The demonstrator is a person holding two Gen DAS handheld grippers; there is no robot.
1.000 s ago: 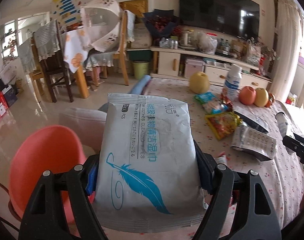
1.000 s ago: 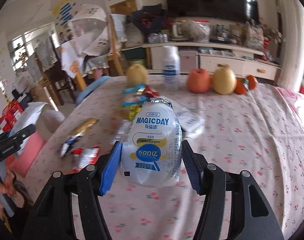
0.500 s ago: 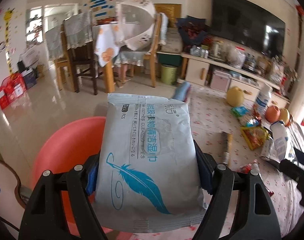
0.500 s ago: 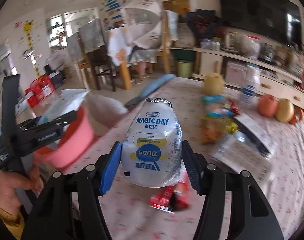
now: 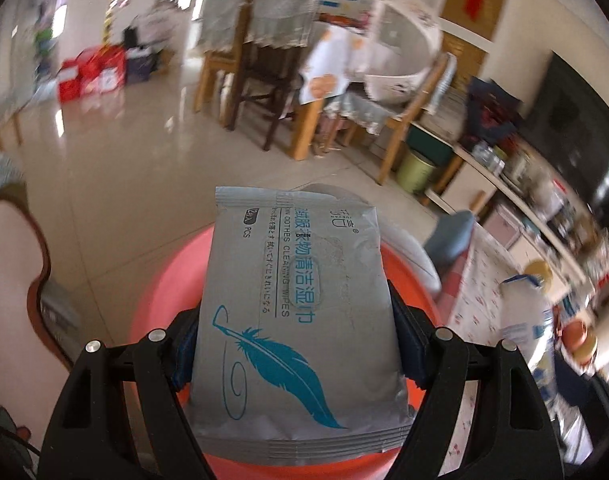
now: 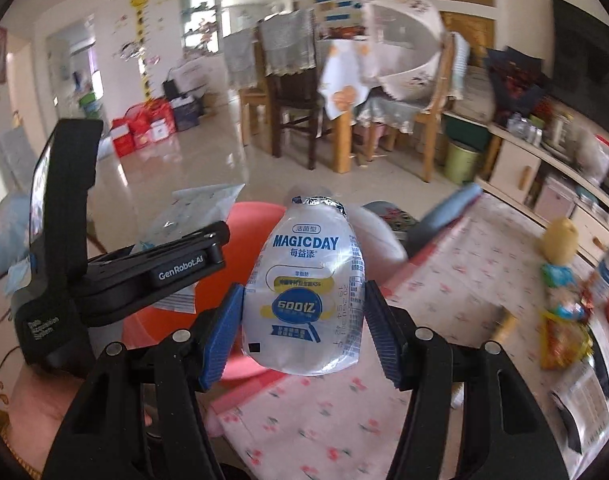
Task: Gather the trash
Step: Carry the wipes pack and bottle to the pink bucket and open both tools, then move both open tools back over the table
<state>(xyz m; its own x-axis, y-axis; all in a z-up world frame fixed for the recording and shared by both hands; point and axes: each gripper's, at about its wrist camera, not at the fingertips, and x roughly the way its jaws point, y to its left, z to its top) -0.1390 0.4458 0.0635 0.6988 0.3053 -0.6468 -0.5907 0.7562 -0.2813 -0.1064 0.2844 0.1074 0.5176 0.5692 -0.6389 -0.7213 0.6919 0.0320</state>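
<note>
My left gripper (image 5: 292, 356): clamped on grey wipes pack (image 5: 296, 312), held over pink bin (image 5: 164, 280).
My right gripper (image 6: 302, 334): pinching MAGICDAY bottle (image 6: 304, 292) upright, near that bin's rim, above the floral tablecloth (image 6: 444, 280).

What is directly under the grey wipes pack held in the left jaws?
The pink basin sits under the wipes pack; its rim shows on both sides and below. The pack covers most of the basin's inside, so any contents cannot be seen.

Grey wet-wipe pack (image 5: 296, 312) with blue feather, upright over red bin (image 5: 164, 280), white MAGICDAY bottle (image 6: 308, 292) upright beside it
</note>
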